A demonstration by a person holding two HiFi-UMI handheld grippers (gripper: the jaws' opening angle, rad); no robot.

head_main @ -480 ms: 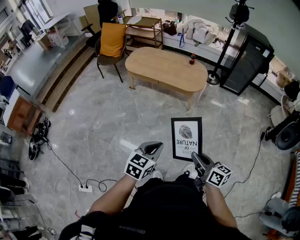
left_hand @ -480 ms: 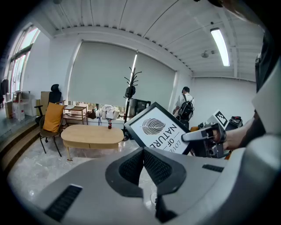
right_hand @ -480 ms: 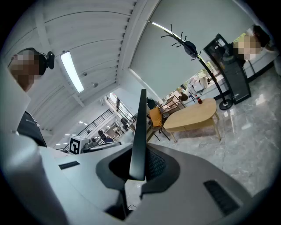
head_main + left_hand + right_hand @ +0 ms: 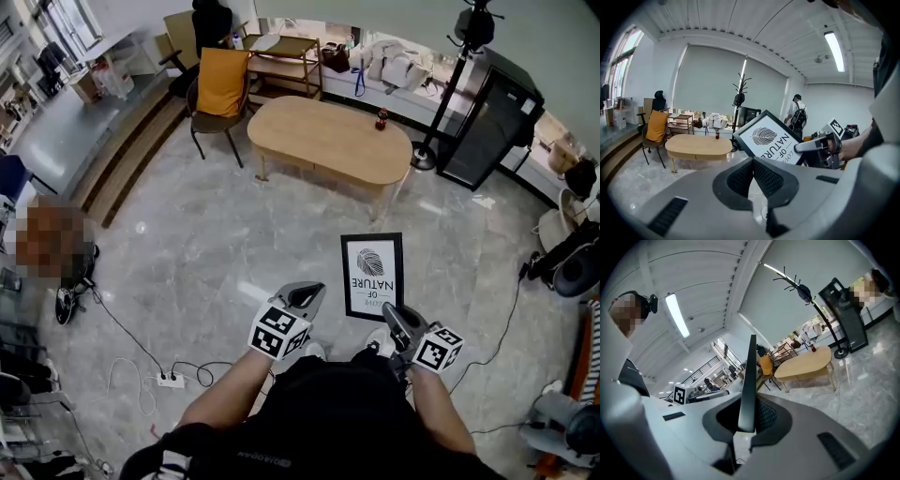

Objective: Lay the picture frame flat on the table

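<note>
I see the picture frame [image 4: 373, 275], black-edged with a white leaf print, in the head view, held upright above the floor. My right gripper [image 4: 395, 322] is shut on its lower edge. In the right gripper view the frame [image 4: 749, 380] stands edge-on between the pads. My left gripper [image 4: 306, 298] hovers just left of the frame, shut with nothing in it. The left gripper view shows the frame's face [image 4: 769, 138] tilted, and the right gripper [image 4: 820, 146] beside it. The oval wooden table [image 4: 328, 141] stands farther ahead across the floor.
A small red bottle [image 4: 382, 118] stands on the table's far right end. A chair with an orange cushion [image 4: 221, 86] is left of the table, a coat stand [image 4: 448, 89] and black cabinet [image 4: 494, 117] to its right. A power strip and cables [image 4: 171, 379] lie on the floor.
</note>
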